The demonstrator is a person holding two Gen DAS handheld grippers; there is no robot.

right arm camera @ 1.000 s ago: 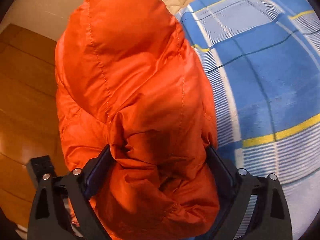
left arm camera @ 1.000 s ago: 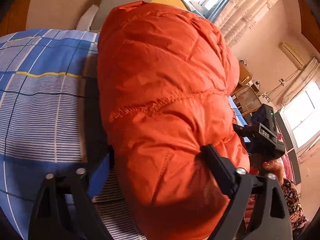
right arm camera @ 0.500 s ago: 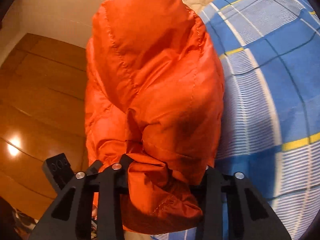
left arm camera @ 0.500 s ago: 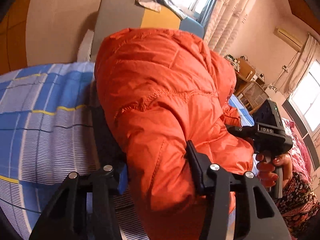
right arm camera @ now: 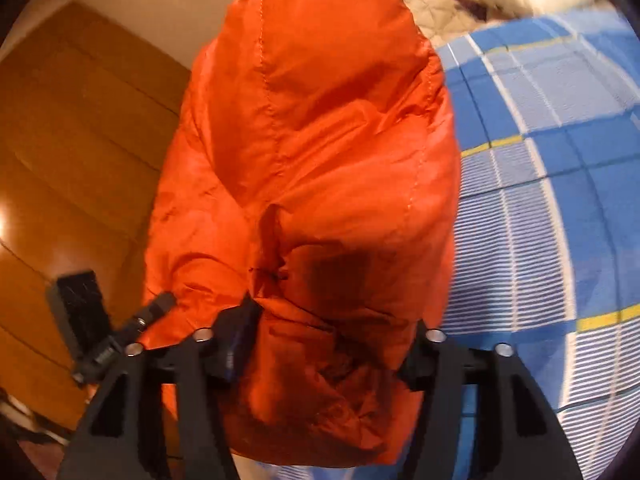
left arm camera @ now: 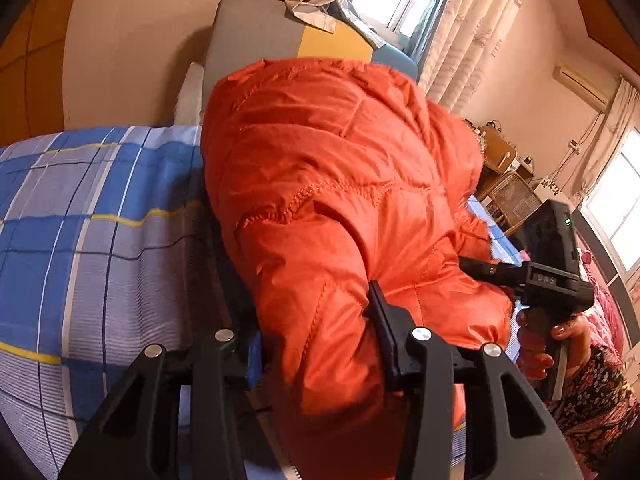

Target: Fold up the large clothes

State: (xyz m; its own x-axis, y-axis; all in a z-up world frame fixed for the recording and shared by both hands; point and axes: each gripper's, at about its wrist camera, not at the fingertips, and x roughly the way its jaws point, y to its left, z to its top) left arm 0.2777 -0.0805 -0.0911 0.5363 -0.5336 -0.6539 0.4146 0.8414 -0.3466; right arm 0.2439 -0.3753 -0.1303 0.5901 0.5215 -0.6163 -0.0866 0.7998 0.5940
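Both grippers are squeezing the orange jacket (left arm camera: pixel 340 208) over the bed (left arm camera: pixel 80 240): left gripper (left arm camera: pixel 316 344) closing, right gripper (right arm camera: pixel 332 344) opening with fabric between. It's looking puffy, light, slick; I'd be grabbing seams.

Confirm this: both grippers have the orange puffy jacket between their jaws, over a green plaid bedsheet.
Not quite. The bedsheet is blue plaid with yellow lines, as both wrist views show. The orange puffy jacket does sit between the jaws of the left gripper and the right gripper.
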